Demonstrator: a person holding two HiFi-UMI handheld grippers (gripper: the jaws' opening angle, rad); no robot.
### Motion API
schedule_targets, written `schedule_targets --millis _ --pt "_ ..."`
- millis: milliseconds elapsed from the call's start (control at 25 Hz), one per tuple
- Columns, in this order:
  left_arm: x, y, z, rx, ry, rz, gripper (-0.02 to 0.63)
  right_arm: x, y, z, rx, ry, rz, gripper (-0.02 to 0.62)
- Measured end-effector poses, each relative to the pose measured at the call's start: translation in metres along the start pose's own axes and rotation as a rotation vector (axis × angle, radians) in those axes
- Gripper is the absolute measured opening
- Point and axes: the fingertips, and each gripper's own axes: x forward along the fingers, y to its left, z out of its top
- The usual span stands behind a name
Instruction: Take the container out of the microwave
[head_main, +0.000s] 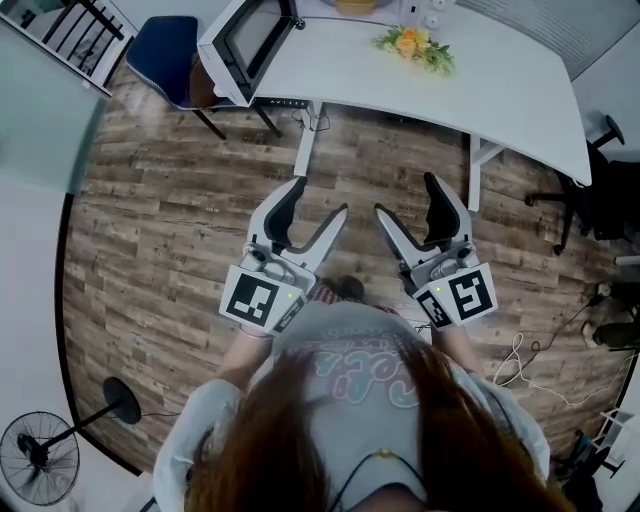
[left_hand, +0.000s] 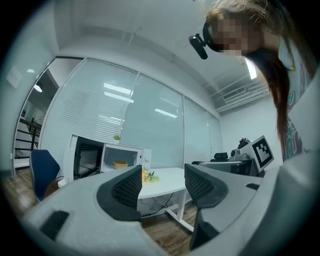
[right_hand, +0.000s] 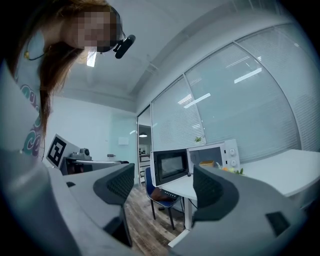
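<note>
A white microwave stands on the white table at the far end, its door swung open. A yellow container sits inside the cavity; the container also shows small in the right gripper view. My left gripper and right gripper are held side by side above the wooden floor, well short of the table. Both are open with nothing between their fingers. In the left gripper view the left gripper points toward the microwave.
A small bunch of flowers lies on the table right of the microwave. A blue chair stands beside the open door. A floor fan is at the near left, a black office chair and cables at right.
</note>
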Motion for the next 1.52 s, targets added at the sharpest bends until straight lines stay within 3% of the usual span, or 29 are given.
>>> schedule_targets --millis 480,920,1160,1320,1520 --pt "0.015 0.003 0.006 0.031 0.026 -0.045 0.239 0.002 0.004 0.011 0.006 -0.029 -0.009 0.357" --pt "0.042 -0.007 0.008 0.026 0.011 -0.063 0.239 -0.004 -0.023 0.021 -0.017 -0.048 -0.026 0.356" --pt "0.048 -0.013 0.0 0.002 0.013 -0.049 0.239 -0.008 -0.038 0.007 -0.002 -0.01 -0.023 0.356" --pt "0.045 0.0 -0.012 -0.013 0.045 -0.027 0.239 -0.002 -0.038 0.005 -0.018 -0.001 -0.006 0.356" --pt "0.062 0.012 -0.011 -0.009 0.026 -0.032 0.239 0.011 -0.052 0.001 -0.017 0.0 -0.017 0.356"
